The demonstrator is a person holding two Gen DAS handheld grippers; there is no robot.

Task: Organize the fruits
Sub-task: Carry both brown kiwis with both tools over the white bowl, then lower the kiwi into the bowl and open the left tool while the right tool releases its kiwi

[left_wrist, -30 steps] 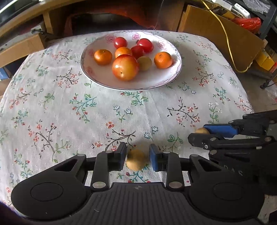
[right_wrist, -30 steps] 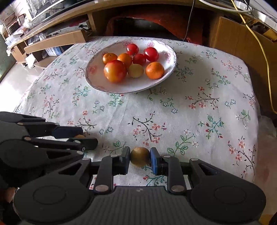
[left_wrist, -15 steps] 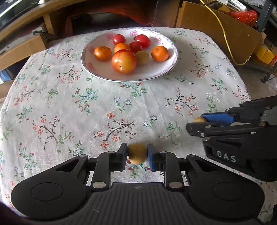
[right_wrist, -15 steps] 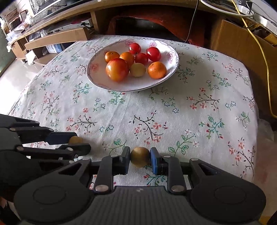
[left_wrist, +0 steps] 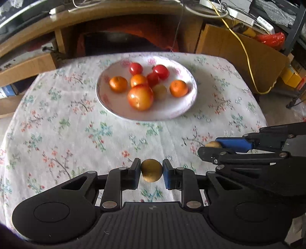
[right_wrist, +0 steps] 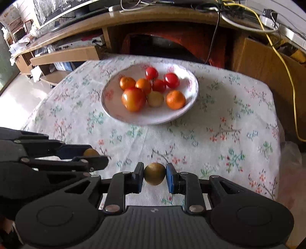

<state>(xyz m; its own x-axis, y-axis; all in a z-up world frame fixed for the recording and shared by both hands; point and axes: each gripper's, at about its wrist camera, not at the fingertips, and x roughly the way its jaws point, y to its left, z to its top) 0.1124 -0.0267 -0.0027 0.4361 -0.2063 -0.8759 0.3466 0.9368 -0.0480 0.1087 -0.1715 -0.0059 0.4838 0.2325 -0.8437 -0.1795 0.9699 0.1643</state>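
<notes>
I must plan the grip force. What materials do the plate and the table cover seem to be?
The plate looks like glazed ceramic: white, glossy, with a faint pink flower print on the rim. The table cover looks like thin woven cloth: matt, slightly creased, printed with small flowers. I cannot tell whether either is plastic.

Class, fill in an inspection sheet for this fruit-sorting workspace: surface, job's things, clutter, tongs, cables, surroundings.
Surface: table under a floral tablecloth.
Job's things: white plate holding one large red-orange fruit, three oranges, three red tomatoes and one pale yellow fruit; two small brownish-yellow fruits held off the cloth.
Clutter: nothing seen on the cloth.
Tongs: left tongs shut on a brownish fruit; right tongs shut on a darker brownish fruit.
Cables: yellow cable hanging right of the table; more cables on the desk behind.
Surroundings: wooden desk, cardboard boxes, shelves.
</notes>
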